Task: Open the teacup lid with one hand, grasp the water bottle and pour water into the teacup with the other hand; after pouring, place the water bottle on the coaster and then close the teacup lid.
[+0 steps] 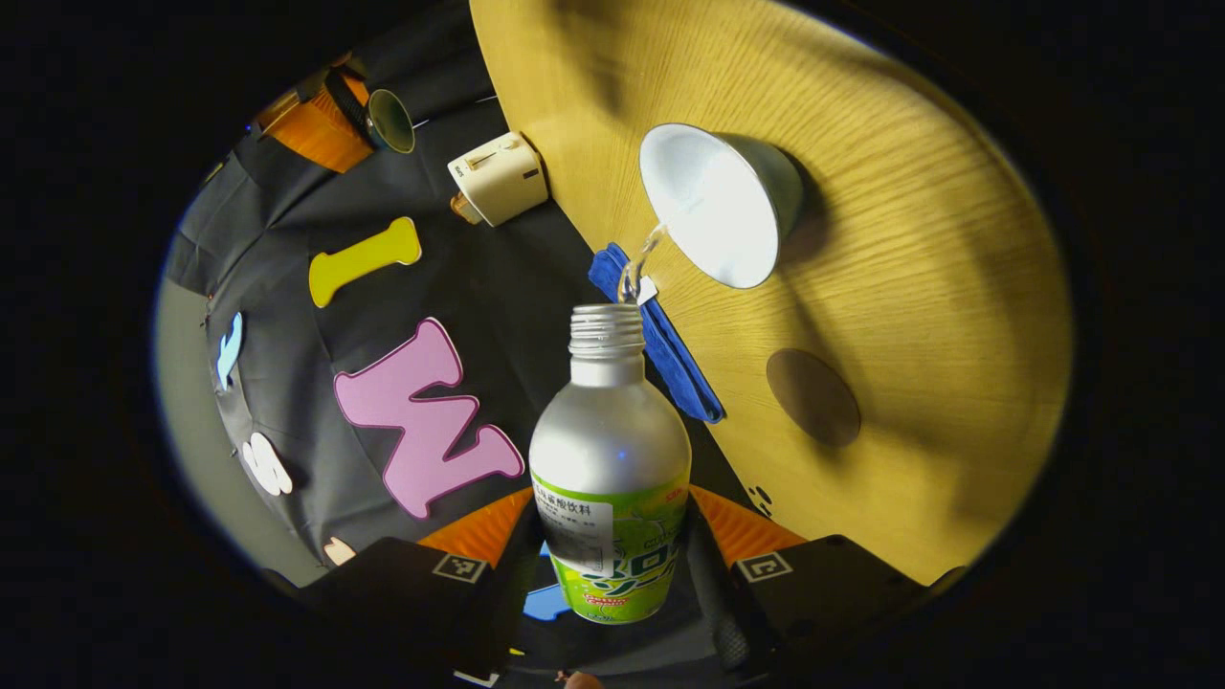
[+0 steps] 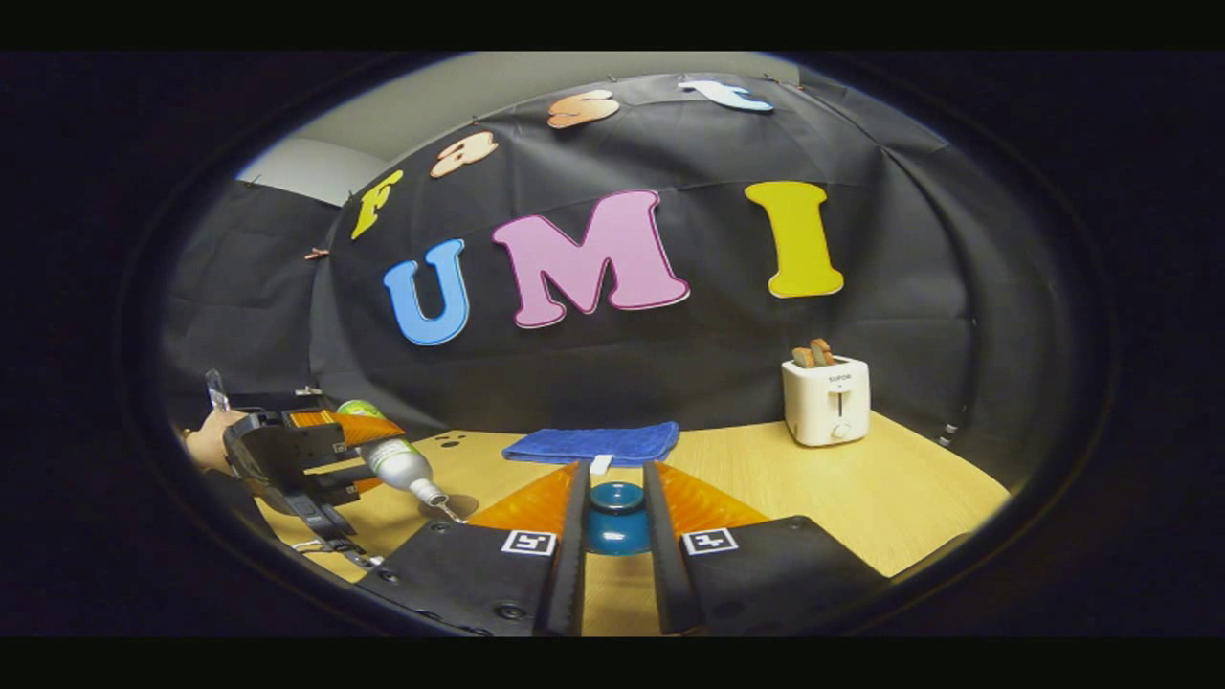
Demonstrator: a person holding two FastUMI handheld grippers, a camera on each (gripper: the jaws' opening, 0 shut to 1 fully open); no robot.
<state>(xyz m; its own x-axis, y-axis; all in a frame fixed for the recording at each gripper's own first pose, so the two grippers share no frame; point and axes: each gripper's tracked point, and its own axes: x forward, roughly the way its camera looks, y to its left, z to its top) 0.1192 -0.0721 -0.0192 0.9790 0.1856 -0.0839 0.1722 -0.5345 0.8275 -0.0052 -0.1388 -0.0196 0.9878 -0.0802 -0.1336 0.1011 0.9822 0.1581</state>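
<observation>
Left tool [image 1: 612,574] squeezes the water bottle [image 1: 610,469] from both sides and tips it toward the teacup [image 1: 720,203], which sits open on the wooden worktop [image 1: 919,287]. A thin stream of water [image 1: 639,263] runs from the bottle's mouth to the cup's rim. The right tool [image 2: 617,522] has its two fingers closed on the teacup lid [image 2: 617,507] and holds it up above the worktop. So the lid is off and the pouring is going on now. Left to do, I think: stop pouring, stand the bottle on the round brown coaster [image 1: 813,397] near the cup, then put the lid back on. In the right gripper view, a hand [image 2: 206,442] holds the left tool out sideways with the bottle's neck pointing down. A blue cloth [image 2: 593,443] and a white toaster [image 2: 826,400] sit farther back.
</observation>
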